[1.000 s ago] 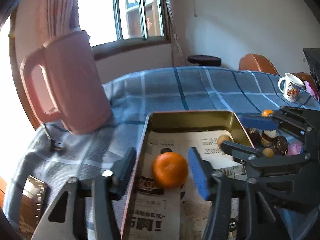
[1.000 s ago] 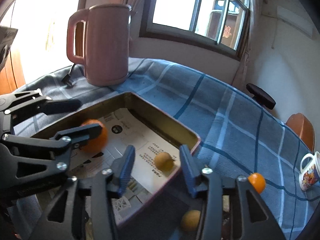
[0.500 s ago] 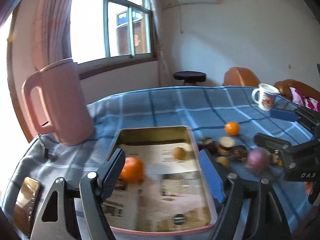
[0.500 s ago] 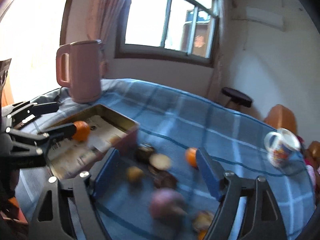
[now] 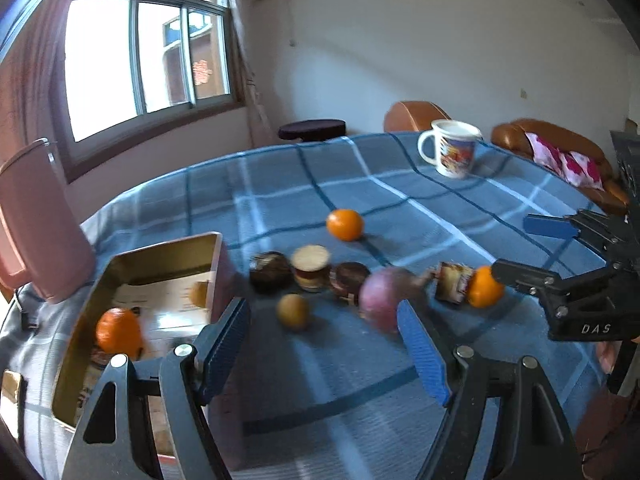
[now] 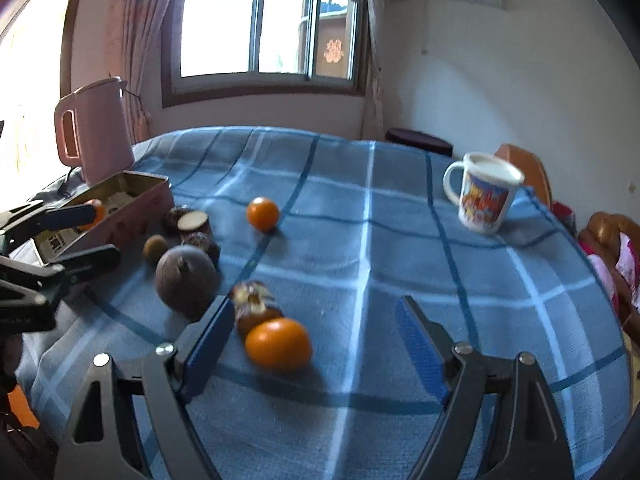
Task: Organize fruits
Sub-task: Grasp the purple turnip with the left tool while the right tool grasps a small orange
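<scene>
A gold tin tray [image 5: 86,320] lined with newspaper holds an orange [image 5: 116,330] and a small yellow fruit [image 5: 199,293]. On the blue plaid cloth lie a small yellow fruit [image 5: 294,311], a purple round fruit [image 5: 380,298], dark round fruits [image 5: 270,272], and two oranges [image 5: 345,224] [image 5: 484,287]. My left gripper [image 5: 324,344] is open and empty, to the right of the tray. My right gripper [image 6: 316,344] is open, with the near orange [image 6: 278,344] between its fingers, untouched. The purple fruit [image 6: 186,276] lies to its left.
A pink kettle [image 6: 94,130] stands behind the tray [image 6: 132,196]. A printed white mug [image 6: 482,192] stands at the far right of the table. Another orange [image 6: 262,213] lies mid-table. Brown chairs [image 5: 416,116] and a dark stool [image 5: 312,130] stand beyond the table edge.
Both grippers have swung right, away from the tray toward the loose fruits. The orange dropped from the left gripper stays in the tray. The right gripper now frames the near orange.
</scene>
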`<action>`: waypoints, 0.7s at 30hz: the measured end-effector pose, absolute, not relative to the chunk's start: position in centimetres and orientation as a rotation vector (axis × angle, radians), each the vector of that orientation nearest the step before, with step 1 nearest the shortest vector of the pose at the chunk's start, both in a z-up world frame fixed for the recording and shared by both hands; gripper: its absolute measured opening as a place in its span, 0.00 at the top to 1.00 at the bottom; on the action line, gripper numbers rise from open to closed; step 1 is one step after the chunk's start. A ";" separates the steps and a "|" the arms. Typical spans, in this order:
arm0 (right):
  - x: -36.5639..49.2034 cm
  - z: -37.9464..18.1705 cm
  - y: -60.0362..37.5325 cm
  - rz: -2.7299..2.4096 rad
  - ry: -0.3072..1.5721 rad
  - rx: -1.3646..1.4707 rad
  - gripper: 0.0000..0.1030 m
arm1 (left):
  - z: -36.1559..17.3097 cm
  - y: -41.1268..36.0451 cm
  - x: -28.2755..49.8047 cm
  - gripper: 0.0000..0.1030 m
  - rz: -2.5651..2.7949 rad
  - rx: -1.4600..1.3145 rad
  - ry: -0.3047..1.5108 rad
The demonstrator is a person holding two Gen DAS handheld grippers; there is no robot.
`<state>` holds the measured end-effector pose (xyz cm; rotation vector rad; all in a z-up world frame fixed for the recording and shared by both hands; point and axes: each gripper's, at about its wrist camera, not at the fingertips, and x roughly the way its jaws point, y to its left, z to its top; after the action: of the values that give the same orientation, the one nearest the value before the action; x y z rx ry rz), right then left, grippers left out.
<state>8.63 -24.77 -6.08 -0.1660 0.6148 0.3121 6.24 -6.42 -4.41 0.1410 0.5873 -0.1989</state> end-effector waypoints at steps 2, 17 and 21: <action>8.6 -6.5 -24.8 0.321 0.629 -0.176 0.20 | -4.7 -6.9 6.5 0.25 -0.205 0.143 0.600; 9.9 -9.3 -24.0 0.425 0.781 -0.196 0.46 | -6.0 -8.6 8.3 0.25 -0.278 0.150 0.689; 10.1 -9.4 -24.2 0.450 0.793 -0.170 0.55 | -6.4 -9.3 9.2 0.25 -0.304 0.148 0.719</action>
<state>10.08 -24.24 -9.39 -0.1700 0.7928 0.4503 9.19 -9.35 -6.36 0.1482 0.7192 -0.3039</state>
